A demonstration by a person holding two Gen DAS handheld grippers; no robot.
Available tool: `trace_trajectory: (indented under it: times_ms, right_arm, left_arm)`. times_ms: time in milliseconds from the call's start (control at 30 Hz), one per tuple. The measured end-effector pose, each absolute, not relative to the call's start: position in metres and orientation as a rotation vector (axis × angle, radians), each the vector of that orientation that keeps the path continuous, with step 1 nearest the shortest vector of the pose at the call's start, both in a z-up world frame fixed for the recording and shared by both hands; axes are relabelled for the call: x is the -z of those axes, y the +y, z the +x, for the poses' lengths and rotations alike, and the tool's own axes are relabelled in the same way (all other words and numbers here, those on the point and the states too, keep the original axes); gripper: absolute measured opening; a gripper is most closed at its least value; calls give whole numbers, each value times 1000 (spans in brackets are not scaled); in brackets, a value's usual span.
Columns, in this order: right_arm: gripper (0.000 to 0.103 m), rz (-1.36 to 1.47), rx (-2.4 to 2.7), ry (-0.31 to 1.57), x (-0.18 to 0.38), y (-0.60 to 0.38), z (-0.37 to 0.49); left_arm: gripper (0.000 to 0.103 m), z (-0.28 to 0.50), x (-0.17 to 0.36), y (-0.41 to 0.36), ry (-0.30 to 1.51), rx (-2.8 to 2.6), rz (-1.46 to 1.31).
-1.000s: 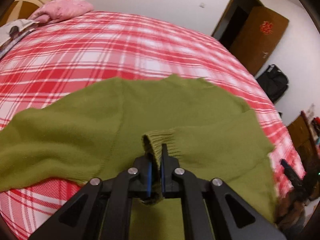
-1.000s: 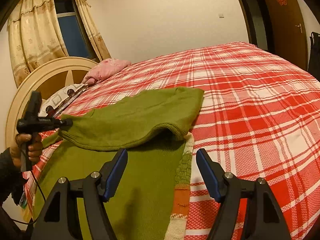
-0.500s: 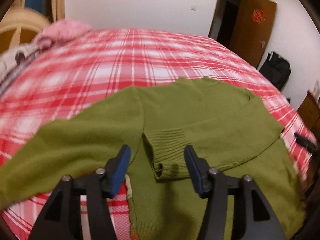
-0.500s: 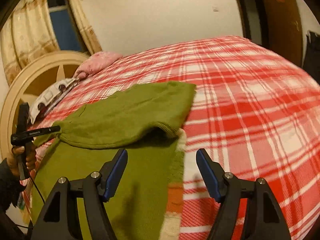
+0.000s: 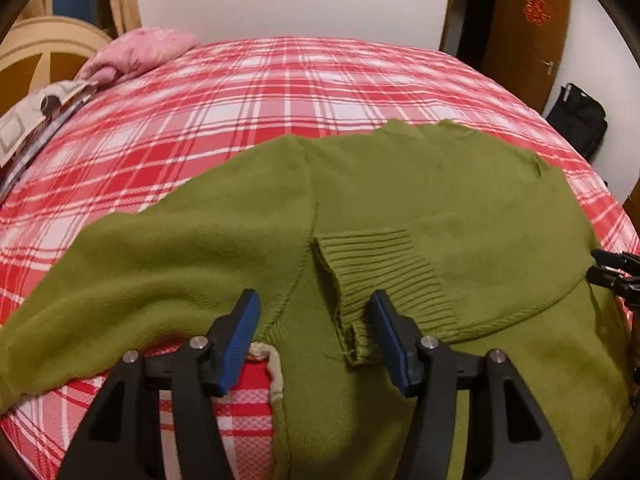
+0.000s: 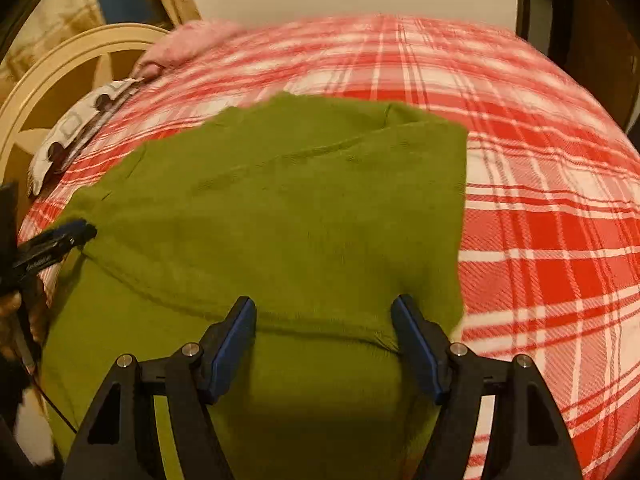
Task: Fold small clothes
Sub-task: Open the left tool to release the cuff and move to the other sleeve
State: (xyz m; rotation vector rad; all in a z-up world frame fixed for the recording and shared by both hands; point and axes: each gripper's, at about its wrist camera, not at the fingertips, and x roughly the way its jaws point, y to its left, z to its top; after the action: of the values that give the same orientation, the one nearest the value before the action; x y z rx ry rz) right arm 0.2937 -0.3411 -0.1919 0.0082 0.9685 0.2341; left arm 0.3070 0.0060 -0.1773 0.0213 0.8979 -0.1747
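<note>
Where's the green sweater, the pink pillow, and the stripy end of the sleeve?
green sweater (image 6: pixel 280 208): right wrist view, on its flat body.
pink pillow (image 5: pixel 144 48): left wrist view, on the middle of the pillow.
ribbed cuff (image 5: pixel 376 268): left wrist view, on the ridged knit at the sleeve's end.

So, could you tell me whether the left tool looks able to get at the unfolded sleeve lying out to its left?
Probably yes: the left tool is opening with nothing gripped, and the unfolded sleeve lies flat and uncovered on the bedspread.
</note>
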Motion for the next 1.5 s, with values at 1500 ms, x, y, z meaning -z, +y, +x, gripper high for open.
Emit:
trace_trajectory:
  times_ms: [1500]
  right_arm:
    - [72,-133,-134,952,204,-234,302]
  left_arm:
    - [99,290,188,19,900,189,-51]
